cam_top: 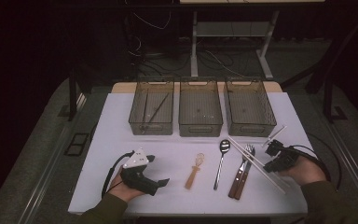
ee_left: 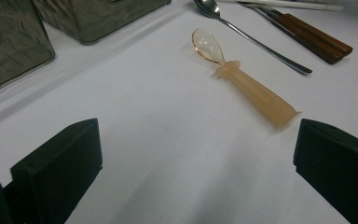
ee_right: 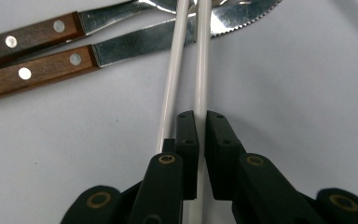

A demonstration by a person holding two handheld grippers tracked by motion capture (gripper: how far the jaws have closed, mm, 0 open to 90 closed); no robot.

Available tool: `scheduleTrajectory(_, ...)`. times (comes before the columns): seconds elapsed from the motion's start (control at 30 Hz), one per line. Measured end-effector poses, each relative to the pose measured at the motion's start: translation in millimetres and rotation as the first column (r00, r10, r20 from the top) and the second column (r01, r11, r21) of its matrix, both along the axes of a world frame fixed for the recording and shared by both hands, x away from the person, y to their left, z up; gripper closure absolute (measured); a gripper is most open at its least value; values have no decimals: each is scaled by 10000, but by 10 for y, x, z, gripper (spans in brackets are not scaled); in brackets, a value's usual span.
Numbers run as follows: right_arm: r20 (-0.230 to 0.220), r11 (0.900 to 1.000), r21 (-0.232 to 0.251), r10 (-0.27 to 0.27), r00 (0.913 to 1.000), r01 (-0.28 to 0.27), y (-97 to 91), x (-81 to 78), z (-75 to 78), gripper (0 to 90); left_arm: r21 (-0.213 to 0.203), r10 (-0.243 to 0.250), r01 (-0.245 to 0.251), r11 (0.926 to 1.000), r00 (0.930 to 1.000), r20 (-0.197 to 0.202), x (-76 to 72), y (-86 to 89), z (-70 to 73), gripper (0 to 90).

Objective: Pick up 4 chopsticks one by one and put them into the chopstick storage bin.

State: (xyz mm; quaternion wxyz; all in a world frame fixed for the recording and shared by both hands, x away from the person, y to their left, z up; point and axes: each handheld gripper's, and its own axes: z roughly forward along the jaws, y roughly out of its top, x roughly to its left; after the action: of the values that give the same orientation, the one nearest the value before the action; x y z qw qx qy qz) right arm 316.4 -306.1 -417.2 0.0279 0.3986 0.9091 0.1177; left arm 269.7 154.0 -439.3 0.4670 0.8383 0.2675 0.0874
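White chopstick (ee_right: 200, 70) pinched by right gripper (ee_right: 201, 135); lower end hidden.

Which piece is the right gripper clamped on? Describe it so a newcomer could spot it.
On the white table, look at the cutlery row in front of the three mesh bins. At its right end, the right gripper pinches one white chopstick. Its twin lies alongside, outside the jaws.

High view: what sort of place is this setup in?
Probably a lab or recording workspace, not a kitchen: a white table with three bins in a row, cutlery laid out, and loose cables on the dark floor behind.
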Motion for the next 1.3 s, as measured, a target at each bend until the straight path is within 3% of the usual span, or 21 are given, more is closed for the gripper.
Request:
scheduleTrajectory(0.23, 598, 9951, 982, -186, 9980, 127, -84, -29, 42, 844, 18, -67, 67, 10000, 10000, -12, -2, -5, 0, 0)
scheduleTrajectory(0.43, 1182, 9757, 2190, -274, 9926, 9, -164, -60, 75, 844, 24, -93, 93, 10000, 10000, -14, -1, -8, -6, 0)
scheduleTrajectory(0.57, 1578, 9531, 3025, -484, 9863, -16, -218, -70, 93, 844, 21, -92, 92, 10000, 10000, 9, 3, -2, -12, 0)
scheduleTrajectory(0.87, 2259, 8993, 4372, -999, 9690, -93, -259, -72, 68, 844, -3, 4, -4, 10000, 10000, -10, 14, 29, -18, 0)
scheduleTrajectory(1.07, 2820, 8793, 4748, -1120, 9528, -371, -234, -60, 52, 844, -25, -22, 22, 10000, 10000, 13, 11, 39, -19, 0)
scheduleTrajectory(1.3, 3148, 8399, 5404, -1464, 9378, -503, -190, -41, 75, 844, -1, -1, 1, 10000, 10000, -1, 12, 44, -20, 0)
